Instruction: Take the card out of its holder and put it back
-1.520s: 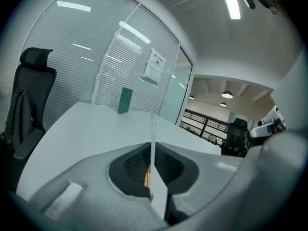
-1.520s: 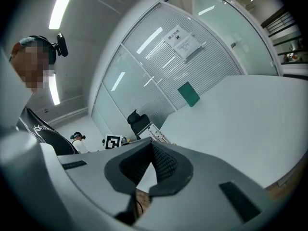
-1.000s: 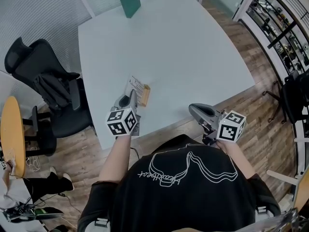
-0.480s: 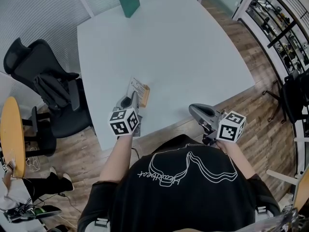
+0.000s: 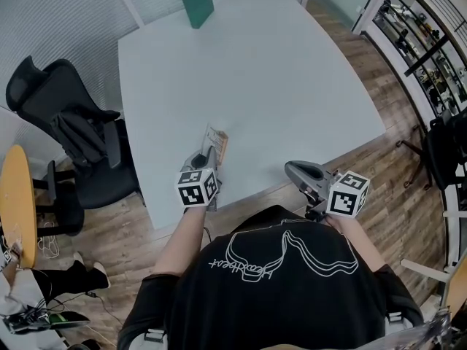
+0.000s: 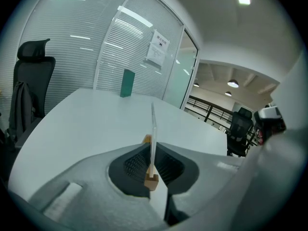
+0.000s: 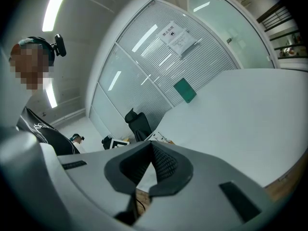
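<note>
A thin clear card (image 6: 153, 124) stands edge-on between the jaws of my left gripper (image 6: 153, 153), which is shut on it. The card's lower edge sits in the slot of a small wooden holder (image 6: 152, 181) on the white table (image 6: 72, 124). From the head view, the left gripper (image 5: 210, 156) is near the table's front edge, with the card (image 5: 214, 135) and holder (image 5: 222, 149) at its tip. My right gripper (image 5: 295, 170) hangs just off the front edge, shut and empty; its pads (image 7: 163, 160) meet with nothing between them.
A green book (image 5: 195, 0) stands at the table's far edge. A black office chair (image 5: 66, 115) is left of the table, and a round wooden table (image 5: 18, 203) further left. Shelving (image 5: 427, 42) lines the right side.
My left gripper has moved down and a little right with the card, which now looks narrower and sits at the holder. The right gripper has stayed where it was.
</note>
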`<state>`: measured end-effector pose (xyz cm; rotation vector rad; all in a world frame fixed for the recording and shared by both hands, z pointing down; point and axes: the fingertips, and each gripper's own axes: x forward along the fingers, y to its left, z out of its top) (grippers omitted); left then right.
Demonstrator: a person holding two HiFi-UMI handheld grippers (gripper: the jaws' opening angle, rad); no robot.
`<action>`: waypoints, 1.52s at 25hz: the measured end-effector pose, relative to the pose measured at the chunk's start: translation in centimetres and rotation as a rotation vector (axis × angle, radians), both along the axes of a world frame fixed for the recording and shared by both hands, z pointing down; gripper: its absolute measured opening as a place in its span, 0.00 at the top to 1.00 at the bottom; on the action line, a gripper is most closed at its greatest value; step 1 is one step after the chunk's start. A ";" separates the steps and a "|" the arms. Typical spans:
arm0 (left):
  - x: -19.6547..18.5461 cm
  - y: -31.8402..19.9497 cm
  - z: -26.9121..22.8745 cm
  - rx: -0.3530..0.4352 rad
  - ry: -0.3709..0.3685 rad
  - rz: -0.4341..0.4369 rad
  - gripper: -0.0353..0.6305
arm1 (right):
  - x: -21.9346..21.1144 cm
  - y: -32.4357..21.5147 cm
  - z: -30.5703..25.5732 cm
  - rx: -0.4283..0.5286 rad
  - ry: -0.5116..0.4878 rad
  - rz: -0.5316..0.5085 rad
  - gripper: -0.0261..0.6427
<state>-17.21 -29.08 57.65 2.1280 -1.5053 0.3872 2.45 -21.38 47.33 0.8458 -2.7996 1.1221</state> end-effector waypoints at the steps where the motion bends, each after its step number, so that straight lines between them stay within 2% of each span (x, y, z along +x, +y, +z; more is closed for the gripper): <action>1: 0.0 -0.1 0.0 0.006 0.001 -0.004 0.91 | 0.0 -0.1 -0.1 0.002 0.000 -0.001 0.95; 6: 0.0 0.0 0.3 0.004 0.016 0.002 0.91 | -0.1 -0.2 -0.1 0.001 -0.002 -0.007 0.95; 11: 0.5 0.1 0.1 -0.011 0.097 0.038 0.90 | -0.6 -0.3 -0.2 -0.004 -0.001 -0.034 0.95; 13: 0.5 0.5 0.1 -0.015 0.103 0.048 0.79 | -1.0 -0.3 -0.4 0.000 -0.018 -0.048 0.95; 14: 0.4 0.8 0.0 -0.018 0.105 0.048 0.76 | -1.2 -0.3 -0.6 0.003 -0.028 -0.056 0.95; 22: 0.1 4.0 -3.1 0.021 0.091 -0.003 0.72 | -1.5 0.9 -2.7 0.056 -0.061 -0.124 0.95; 27: 1.0 7.6 -7.0 0.070 0.114 -0.056 0.72 | -1.0 2.8 -4.9 0.100 -0.081 -0.184 0.95; 30: 3.2 10.6 -10.2 0.115 0.110 -0.043 0.72 | -0.5 4.5 -6.3 0.147 -0.068 -0.215 0.95; 35: 9.7 16.1 -16.0 0.194 0.282 0.082 0.73 | 1.3 8.7 -8.2 0.205 -0.085 -0.277 0.95; 38: 13.0 18.9 -19.3 0.264 0.339 0.138 0.79 | 2.8 10.7 -9.0 0.211 -0.127 -0.298 0.95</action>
